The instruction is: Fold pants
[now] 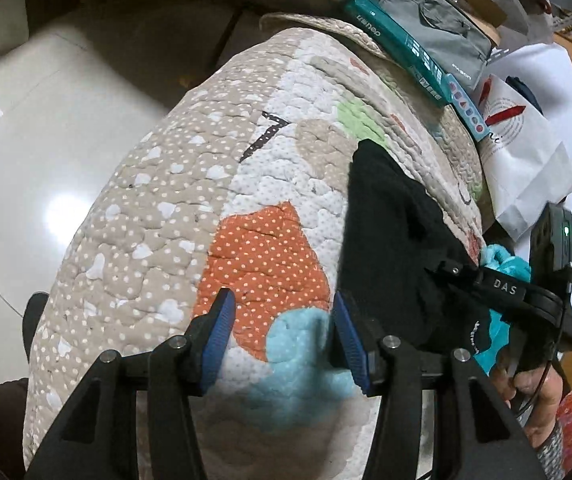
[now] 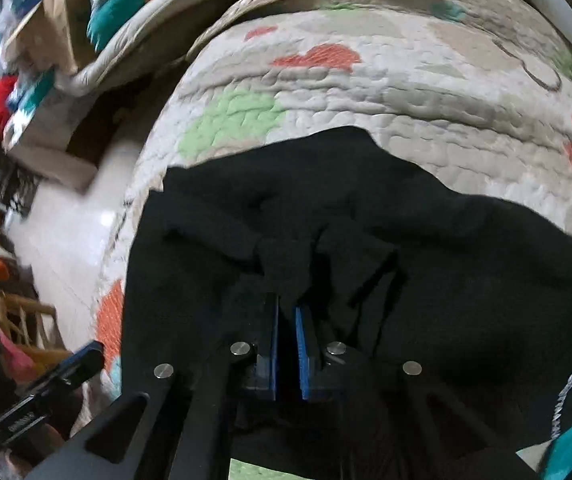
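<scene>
Black pants (image 2: 366, 208) lie bunched on a patchwork quilt (image 2: 366, 92) with orange, green and blue patches. My right gripper (image 2: 286, 306) points down into the cloth, its blue pads nearly together with a gathered fold of the black fabric pinched between them. In the left wrist view the pants (image 1: 398, 240) lie to the right, with a teal lining at their edge. My left gripper (image 1: 281, 296) stands open over the orange and blue patches of the quilt (image 1: 165, 200), beside the pants' left edge, with nothing between its fingers.
A teal box (image 1: 398, 40), a grey pouch (image 1: 442, 28) and a white paper bag (image 1: 522, 148) line the quilt's far edge. Pale tiled floor (image 1: 45, 160) lies to the left. Boxes and clutter (image 2: 25, 100) stand beyond the floor in the right wrist view.
</scene>
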The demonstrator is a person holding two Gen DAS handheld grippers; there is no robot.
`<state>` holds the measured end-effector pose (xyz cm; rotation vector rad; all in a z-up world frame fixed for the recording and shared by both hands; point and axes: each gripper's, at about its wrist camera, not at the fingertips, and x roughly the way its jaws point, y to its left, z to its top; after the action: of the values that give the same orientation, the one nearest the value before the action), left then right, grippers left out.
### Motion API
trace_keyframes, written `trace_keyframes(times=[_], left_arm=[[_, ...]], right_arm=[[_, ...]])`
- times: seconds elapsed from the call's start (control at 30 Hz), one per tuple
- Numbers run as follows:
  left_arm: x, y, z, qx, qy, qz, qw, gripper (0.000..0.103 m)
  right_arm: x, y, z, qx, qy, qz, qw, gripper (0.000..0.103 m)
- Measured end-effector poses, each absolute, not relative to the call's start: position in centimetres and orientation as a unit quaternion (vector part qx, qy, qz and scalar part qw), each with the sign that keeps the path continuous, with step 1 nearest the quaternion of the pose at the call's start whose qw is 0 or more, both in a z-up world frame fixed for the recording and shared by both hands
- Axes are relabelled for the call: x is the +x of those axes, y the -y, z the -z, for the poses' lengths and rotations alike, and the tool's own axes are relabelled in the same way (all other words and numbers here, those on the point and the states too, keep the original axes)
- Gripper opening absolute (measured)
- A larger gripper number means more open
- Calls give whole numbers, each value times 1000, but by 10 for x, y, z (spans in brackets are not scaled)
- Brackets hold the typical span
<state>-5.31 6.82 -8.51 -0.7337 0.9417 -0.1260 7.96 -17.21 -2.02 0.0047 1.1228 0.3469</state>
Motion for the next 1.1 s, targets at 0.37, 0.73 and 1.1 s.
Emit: trace_keyframes(times=[0.37,0.73,1.1], left_arm=[[-37,-51,83,-358,-440,79,820,56],[-37,-22,67,-295,-436,96,845,56],[-38,6,58,-195,-440,77,873,56]], right_arm=[[73,232,36,74,-543,-81,833,8],[36,266,8,94,-497,-64,860,43],[-40,340,25,269,-475,-22,838,49]])
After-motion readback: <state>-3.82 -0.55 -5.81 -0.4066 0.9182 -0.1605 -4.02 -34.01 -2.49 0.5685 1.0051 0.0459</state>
